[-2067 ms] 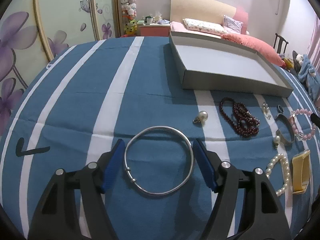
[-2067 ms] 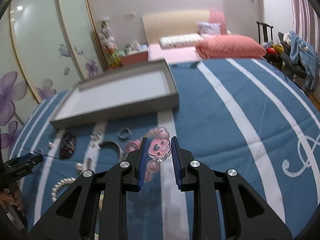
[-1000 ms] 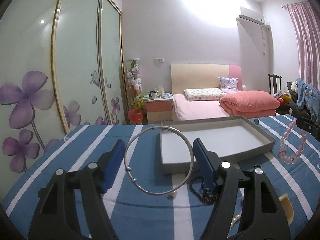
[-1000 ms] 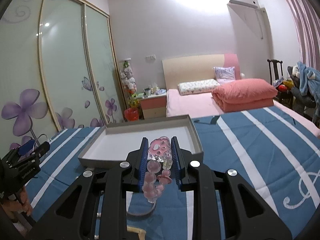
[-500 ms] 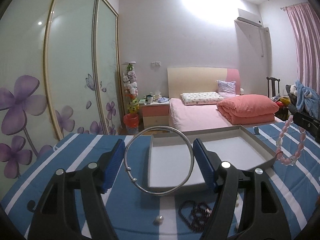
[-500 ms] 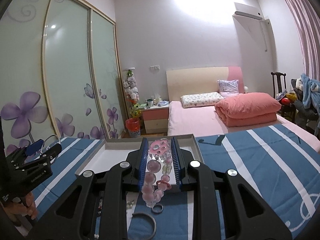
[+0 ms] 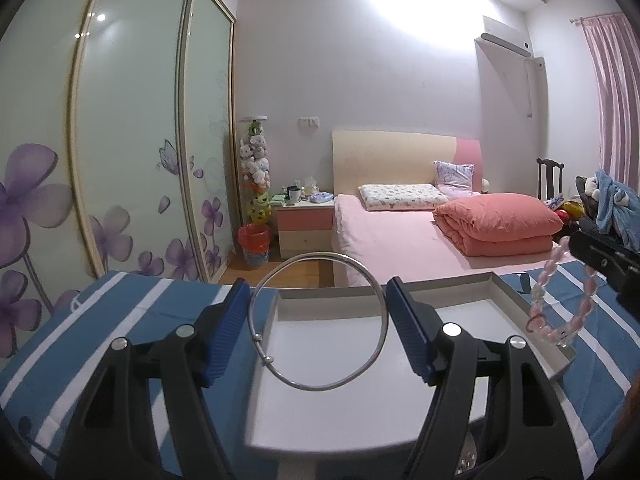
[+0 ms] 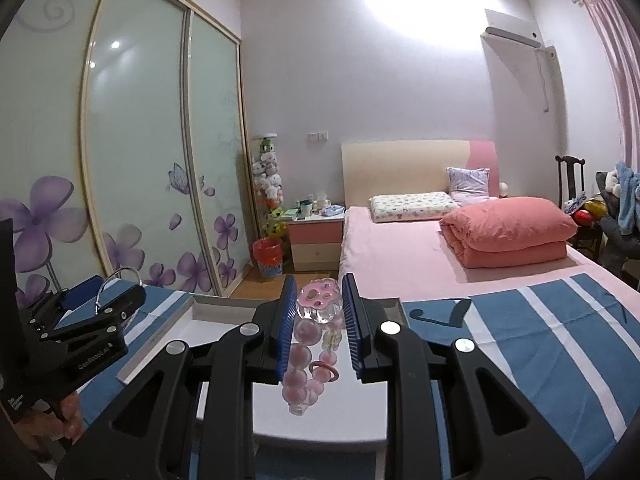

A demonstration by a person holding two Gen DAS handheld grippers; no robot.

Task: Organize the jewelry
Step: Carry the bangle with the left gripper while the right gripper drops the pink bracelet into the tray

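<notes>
We hold both pieces over tray (image 7: 532,312) for drop-in: left gripper (image 7: 318,320), fingers wide, clamps silver bangle (image 7: 318,322) across its width; right gripper (image 8: 318,320), fingers narrow, pinches pink bead bracelet (image 8: 306,360), beads dangling.

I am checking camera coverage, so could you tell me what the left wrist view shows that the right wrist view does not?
Only the left wrist view shows the silver bangle as a full ring between the left gripper pads. Only the right wrist view shows the pink bead bracelet pinched in the right gripper, charm uppermost. Both show the grey tray, striped blue cloth and each other's gripper.
</notes>
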